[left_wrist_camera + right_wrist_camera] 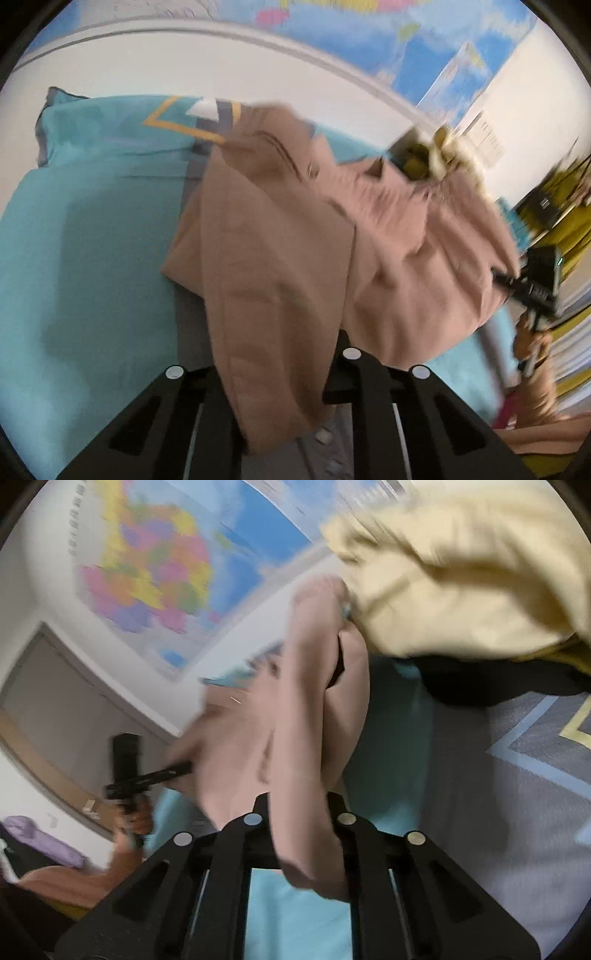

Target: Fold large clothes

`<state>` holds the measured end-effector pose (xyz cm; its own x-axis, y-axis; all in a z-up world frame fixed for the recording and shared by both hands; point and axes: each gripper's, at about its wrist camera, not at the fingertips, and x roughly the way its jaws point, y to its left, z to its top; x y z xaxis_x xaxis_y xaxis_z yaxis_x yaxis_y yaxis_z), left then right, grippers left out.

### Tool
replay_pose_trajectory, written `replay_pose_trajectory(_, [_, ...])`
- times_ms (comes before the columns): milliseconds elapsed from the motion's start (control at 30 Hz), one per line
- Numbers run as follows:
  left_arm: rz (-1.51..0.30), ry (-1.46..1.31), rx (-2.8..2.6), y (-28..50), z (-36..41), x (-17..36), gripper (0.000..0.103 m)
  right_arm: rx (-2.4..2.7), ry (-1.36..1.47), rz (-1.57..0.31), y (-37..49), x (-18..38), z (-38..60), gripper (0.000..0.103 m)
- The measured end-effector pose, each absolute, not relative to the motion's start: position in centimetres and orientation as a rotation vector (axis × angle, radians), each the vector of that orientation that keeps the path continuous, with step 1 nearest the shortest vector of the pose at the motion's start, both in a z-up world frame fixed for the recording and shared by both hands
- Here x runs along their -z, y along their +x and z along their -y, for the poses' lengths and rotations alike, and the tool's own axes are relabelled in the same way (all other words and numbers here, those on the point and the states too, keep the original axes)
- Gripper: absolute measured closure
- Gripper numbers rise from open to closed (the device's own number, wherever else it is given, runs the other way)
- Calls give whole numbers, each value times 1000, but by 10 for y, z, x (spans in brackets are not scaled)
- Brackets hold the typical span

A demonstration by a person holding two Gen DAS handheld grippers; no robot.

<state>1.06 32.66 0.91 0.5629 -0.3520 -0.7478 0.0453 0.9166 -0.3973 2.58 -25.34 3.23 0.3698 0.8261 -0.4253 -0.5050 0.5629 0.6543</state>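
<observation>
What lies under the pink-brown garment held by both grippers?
Under the pink-brown fabric garment lies a turquoise bedsheet with a grey stripe. Whatever sits directly beneath its bunched middle is covered.

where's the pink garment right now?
The pink garment is lifted over the blue bedsheet, pinched by the left gripper and the right gripper. In the right wrist view a yellow garment lies just behind it.
</observation>
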Motion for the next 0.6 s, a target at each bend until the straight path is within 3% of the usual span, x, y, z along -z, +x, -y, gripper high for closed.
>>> replay_pose_trajectory(133, [-939, -398, 259, -24, -329, -30, 93, -896, 446, -774, -19, -54, 277, 96])
replay_pose_trajectory(233, [-985, -396, 274, -35, -328, -14, 89, -825, 428, -866, -28, -30, 289, 91])
replay_pose_trajectory(300, [-1048, -329, 206, -30, -325, 8, 76, -688, 365, -977, -19, -4, 288, 86])
replay_pose_trajectory(333, [-1063, -307, 183, -28, -326, 14, 69, -635, 327, -1024, -14, 8, 286, 78])
replay_pose_trajectory(433, [-1039, -283, 165, -20, -322, 8, 60, -600, 283, -1025, -9, 7, 279, 75])
replay_pose_trajectory(467, [-997, -233, 130, -21, -319, -4, 46, -594, 244, -998, -11, -2, 273, 74])
replay_pose_trajectory(533, [-892, -96, 67, -23, -305, -29, 21, -608, 216, -969, -13, -15, 265, 61])
replay_pose_trajectory(600, [-849, -9, 74, -22, -295, -42, 20, -629, 199, -961, -15, -22, 260, 52])
